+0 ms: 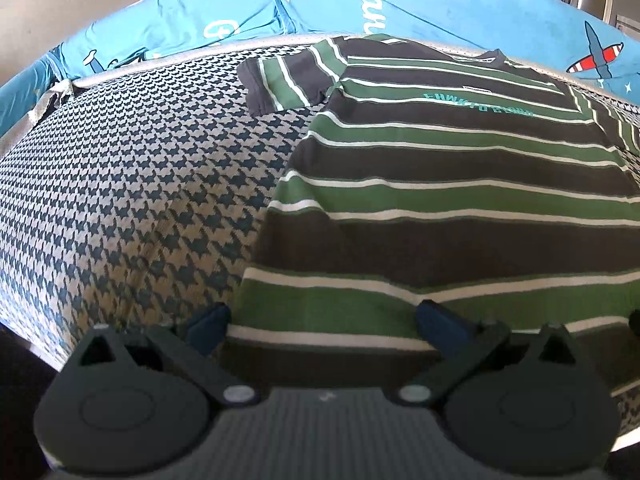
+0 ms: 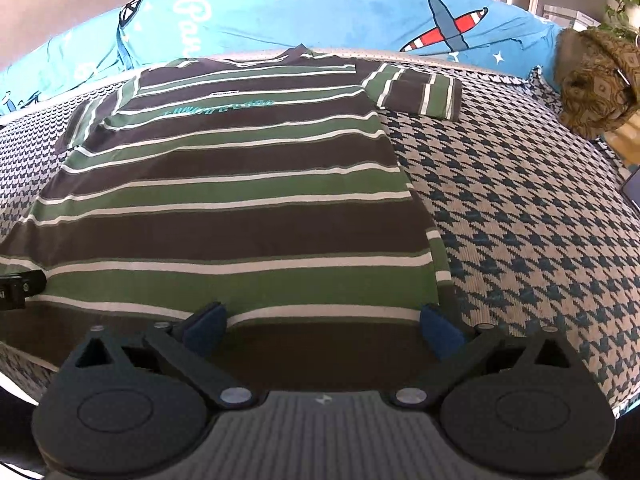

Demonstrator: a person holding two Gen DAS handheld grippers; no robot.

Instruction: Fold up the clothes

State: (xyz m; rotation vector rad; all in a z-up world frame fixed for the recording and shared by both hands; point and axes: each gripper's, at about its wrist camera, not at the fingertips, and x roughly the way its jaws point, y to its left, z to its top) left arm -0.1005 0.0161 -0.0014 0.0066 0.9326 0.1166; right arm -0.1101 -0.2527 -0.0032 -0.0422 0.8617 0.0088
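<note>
Your left gripper point(image 1: 324, 318) and right gripper point(image 2: 322, 320) stood spread wide, the flat striped shirt point(image 2: 240, 200) hem between each pair of jaws; pinching both corners evenly would have suited.

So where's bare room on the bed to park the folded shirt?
Left of the shirt: a wide bare stretch of the checked cover, bordered by the blue bedding and the left sleeve. Right of it: bare cover up to the brown bundle and a dark flat object at the edge. The middle is crowded.
</note>
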